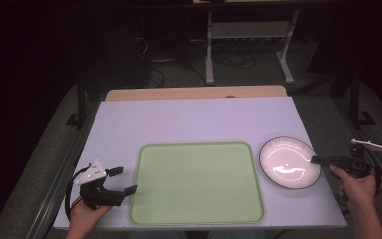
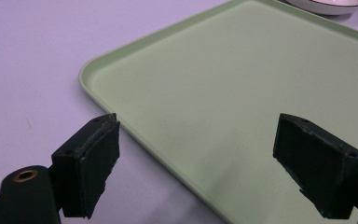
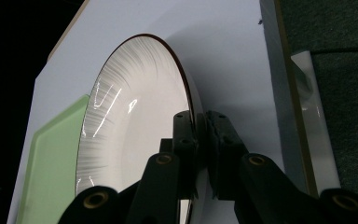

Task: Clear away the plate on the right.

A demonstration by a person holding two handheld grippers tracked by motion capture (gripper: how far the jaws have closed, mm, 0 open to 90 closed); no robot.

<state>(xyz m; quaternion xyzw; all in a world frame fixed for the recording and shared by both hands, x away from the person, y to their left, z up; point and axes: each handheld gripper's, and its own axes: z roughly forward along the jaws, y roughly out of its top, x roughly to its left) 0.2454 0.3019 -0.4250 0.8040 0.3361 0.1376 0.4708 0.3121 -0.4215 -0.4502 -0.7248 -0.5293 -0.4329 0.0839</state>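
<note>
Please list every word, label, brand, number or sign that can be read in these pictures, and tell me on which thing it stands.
There are none. The green tray, the white plate with its dark rim, the table and both grippers, left and right, carry no readable writing.

White ribbed plate, dark-rimmed, right of tray.

No readable text, labels or numbers anywhere (surfaces plain).
</note>
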